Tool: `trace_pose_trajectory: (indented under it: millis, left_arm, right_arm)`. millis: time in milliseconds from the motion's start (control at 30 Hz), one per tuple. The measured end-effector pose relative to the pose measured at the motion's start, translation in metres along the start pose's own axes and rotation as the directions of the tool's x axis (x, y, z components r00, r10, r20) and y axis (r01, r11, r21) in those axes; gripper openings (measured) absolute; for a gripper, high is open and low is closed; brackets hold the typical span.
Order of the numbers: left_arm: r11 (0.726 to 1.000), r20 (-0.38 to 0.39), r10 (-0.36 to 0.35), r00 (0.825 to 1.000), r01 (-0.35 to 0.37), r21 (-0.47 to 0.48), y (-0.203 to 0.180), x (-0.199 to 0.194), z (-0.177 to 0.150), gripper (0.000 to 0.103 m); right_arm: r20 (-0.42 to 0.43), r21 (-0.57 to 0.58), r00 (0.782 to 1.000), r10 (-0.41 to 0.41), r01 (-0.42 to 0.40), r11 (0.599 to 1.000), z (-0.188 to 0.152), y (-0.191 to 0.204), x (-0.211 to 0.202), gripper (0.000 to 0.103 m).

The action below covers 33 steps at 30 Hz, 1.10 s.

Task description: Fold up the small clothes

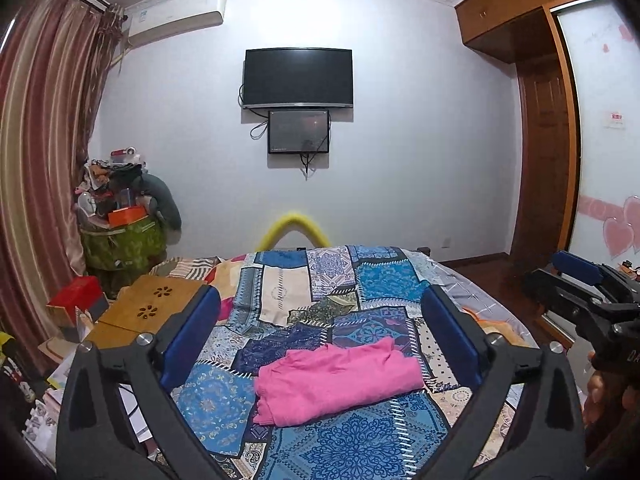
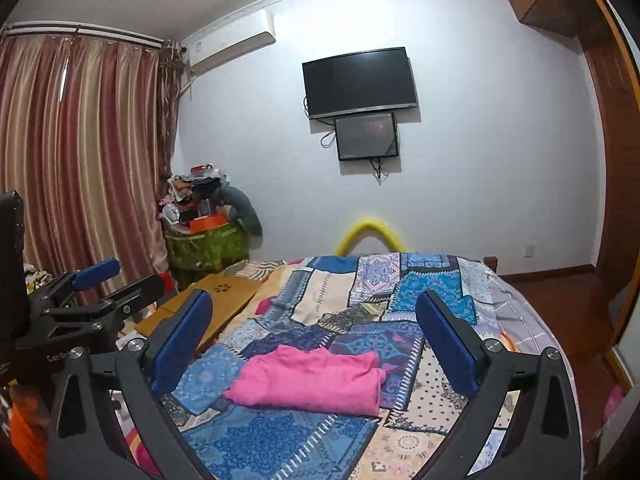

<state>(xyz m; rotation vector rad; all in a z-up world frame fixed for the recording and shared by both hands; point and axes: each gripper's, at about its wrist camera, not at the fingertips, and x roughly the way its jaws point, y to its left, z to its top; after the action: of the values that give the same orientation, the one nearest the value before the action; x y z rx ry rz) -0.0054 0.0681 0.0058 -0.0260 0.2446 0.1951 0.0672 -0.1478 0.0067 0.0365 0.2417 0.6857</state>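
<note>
In the left wrist view, the left gripper (image 1: 320,320) hangs above the patchwork bedspread (image 1: 352,440) with its blue-padded fingers (image 1: 192,332) spread wide and nothing between them. The pink garment (image 1: 336,384) lies on the bedspread below and between those fingers, clear of both, already doubled into a rough rectangle with a rumpled edge toward the camera. The right gripper (image 1: 576,280) shows to the right of the garment, well apart from it and held in the air; from this angle I cannot tell how its fingers stand. In the right wrist view, the right gripper (image 2: 316,332) proves to have its pads parted wide and empty too, and the pink garment (image 2: 308,380) sits below them on the bedspread (image 2: 280,440), untouched; the left gripper (image 2: 100,284) shows to the left of the garment, raised off the bed. Judging by the compact shape, a fold looks to be in place and both tools are between grasps. The next move probably calls for lowering a gripper to one edge of the garment, pinching through all layers, and carrying that edge over squarely, or else for a fresh piece.
</note>
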Motion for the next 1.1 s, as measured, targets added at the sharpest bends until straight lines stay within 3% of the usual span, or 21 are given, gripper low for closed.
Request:
trace_pose_trajectory:
  millis: [367, 1100]
  left_arm:
    - [1.000, -0.004, -0.008, 1.000, 0.008, 0.007, -0.0055, 0.0013, -0.0016, 0.103]
    - [1.000, -0.007, -0.016, 1.000, 0.016, 0.005, -0.0055, 0.0015, 0.0001, 0.103]
  right_arm:
    - [-0.031, 0.006, 0.999, -0.043, 0.044, 0.999, -0.0069, -0.0052, -0.0012, 0.103]
    - [-0.029, -0.009, 0.999, -0.042, 0.041, 0.999, -0.0058, -0.0052, -0.0041, 0.103]
